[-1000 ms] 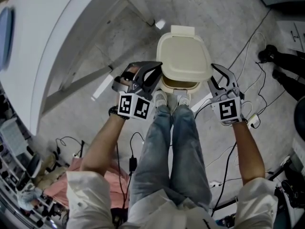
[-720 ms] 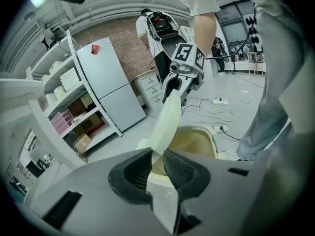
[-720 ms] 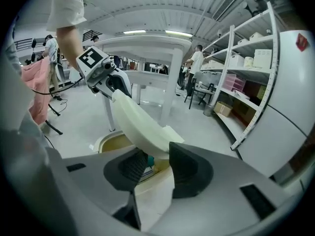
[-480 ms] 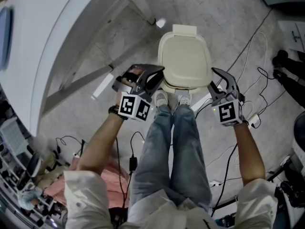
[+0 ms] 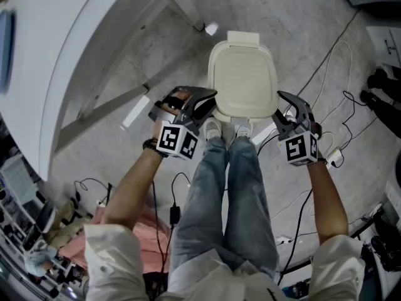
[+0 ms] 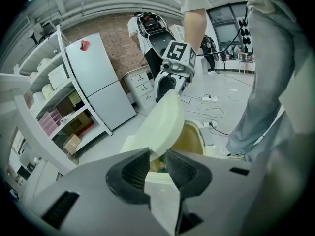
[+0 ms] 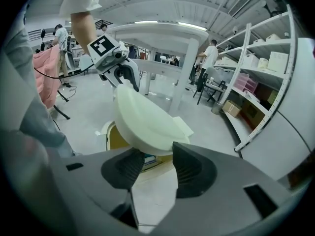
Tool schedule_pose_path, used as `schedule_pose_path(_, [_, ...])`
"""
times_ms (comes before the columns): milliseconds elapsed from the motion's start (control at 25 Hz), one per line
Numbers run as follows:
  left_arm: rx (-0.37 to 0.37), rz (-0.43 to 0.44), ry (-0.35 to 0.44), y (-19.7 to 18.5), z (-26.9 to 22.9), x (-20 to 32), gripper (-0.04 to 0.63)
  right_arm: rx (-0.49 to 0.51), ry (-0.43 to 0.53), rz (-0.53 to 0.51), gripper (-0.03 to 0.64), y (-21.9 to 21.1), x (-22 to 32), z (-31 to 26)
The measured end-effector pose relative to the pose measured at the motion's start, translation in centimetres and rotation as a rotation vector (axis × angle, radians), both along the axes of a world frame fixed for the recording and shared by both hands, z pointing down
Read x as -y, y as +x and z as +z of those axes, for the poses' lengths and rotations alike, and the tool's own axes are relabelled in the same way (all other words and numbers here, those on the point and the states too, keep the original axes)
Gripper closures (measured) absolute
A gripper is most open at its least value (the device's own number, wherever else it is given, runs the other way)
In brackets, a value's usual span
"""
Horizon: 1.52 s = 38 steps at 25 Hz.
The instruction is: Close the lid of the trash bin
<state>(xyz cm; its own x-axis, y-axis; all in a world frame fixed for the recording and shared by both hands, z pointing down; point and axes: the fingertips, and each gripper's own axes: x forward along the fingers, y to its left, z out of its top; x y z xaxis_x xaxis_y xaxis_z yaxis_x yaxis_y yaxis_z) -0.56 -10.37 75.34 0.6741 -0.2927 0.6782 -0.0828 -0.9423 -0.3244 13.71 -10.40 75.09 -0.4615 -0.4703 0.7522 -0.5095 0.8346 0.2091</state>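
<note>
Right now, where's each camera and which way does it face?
Head view: on the head, steeply down at lid; arms, legs, left hand-held gripper, right hand-held gripper show.
Left gripper view: along own jaws, across lid, at right one; legs show.
Right gripper view: mirrored.
All share lid; both jaws have just been opening, pinching nothing.

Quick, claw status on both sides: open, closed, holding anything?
Left claw: slightly open, has just been opening; lid edge at its tips, not gripped.
Right claw: open, has just been opening; lid rim at its tips, not gripped.
</note>
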Motion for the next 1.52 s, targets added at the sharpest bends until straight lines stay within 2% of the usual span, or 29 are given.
schedule_pose_path(400, [0.064,0.114,-0.036,-0.2,2.1,-1.5,0.468,-0.064,-0.049,-0.088,0.384,0.0,-1.3,2.2])
schedule_pose_path(720, [0.138,0.22,-0.117,-0.4,3.1,-2.4,0.463,-0.121,-0.115,-0.197,0.351,-0.1,-2.9,3.4])
schedule_pose_path(1120, [0.107,0.195,-0.292,-0.3,4.3,-2.7,0.465,-0.114,-0.154,-0.244,0.329,0.0,-3.6,4.7])
schedule_pose_path(1520, [0.138,0.209,-0.328,-0.4,5.8,-3.2,0.468,-0.138,-0.206,-0.296,0.321,0.0,-4.5,6.1])
